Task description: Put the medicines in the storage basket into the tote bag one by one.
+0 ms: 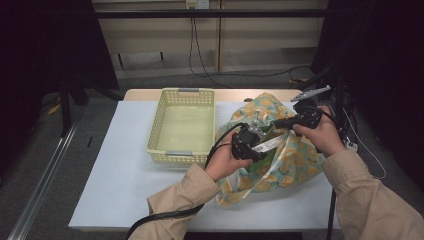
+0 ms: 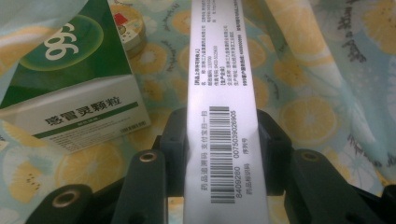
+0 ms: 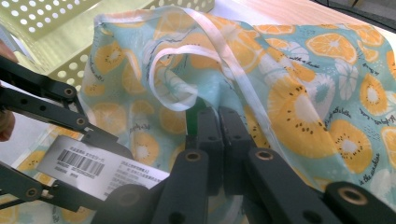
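— What does the high view give you?

— A white bench point(image 1: 125, 165) with a yellow basket point(image 1: 183, 125) on it, and just to its right a fruit-print bag point(image 1: 290, 160). The left gripper point(image 1: 246, 145) holds a silver box point(image 1: 268, 144) over the bag's mouth; the right gripper point(image 1: 300, 120) is at the bag's upper edge.

— And the left gripper view?

— Its fingers are clenched on the silver box point(image 2: 223, 107), barcode side up. A green and white box point(image 2: 70, 84) lies beside it on the bag's cloth point(image 2: 317, 93).

— The right gripper view?

— Its fingers are pinched together on the bag's cloth point(image 3: 261, 88). The left gripper with the silver box point(image 3: 100, 169) is lower left, the basket point(image 3: 56, 28) behind.
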`<act>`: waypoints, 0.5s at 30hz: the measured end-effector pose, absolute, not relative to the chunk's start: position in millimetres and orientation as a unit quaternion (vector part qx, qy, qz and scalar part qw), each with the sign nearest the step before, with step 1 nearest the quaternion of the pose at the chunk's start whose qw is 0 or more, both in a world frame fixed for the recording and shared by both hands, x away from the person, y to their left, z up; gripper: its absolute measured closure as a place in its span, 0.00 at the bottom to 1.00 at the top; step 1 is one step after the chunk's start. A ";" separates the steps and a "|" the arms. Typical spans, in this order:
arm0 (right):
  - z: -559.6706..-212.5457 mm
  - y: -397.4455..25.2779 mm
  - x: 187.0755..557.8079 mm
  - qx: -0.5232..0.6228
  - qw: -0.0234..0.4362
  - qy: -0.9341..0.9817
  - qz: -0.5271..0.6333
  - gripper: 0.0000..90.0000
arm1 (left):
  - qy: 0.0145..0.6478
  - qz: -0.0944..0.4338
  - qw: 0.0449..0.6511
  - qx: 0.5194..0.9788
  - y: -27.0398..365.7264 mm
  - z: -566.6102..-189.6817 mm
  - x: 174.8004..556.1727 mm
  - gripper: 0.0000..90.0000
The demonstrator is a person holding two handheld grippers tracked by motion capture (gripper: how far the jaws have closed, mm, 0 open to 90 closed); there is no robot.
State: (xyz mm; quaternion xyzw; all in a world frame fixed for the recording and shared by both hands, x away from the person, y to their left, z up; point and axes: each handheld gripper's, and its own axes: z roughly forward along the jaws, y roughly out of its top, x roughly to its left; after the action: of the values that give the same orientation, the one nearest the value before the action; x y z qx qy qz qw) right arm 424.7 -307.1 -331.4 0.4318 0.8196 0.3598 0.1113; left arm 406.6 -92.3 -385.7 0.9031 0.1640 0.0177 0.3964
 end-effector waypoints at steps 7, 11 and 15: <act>-326.5 -311.4 424.7 0.434 0.116 0.816 0.363 0.99 | 0.167 0.023 0.394 0.904 -101.8 -387.1 411.1 0.70; -324.7 -313.4 424.1 0.436 0.118 0.815 0.363 0.99 | 0.176 0.021 0.401 0.899 -108.4 -388.5 415.3 0.69; -324.5 -314.0 423.6 0.436 0.116 0.815 0.364 0.99 | 0.175 0.024 0.404 0.898 -118.0 -391.8 417.3 0.69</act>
State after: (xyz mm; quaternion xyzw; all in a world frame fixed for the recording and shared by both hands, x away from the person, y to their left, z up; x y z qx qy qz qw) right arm 423.6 -314.0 -324.5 0.4363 0.8149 0.3635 0.1160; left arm 417.3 -118.0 -391.8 0.8976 0.1755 0.0241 0.4035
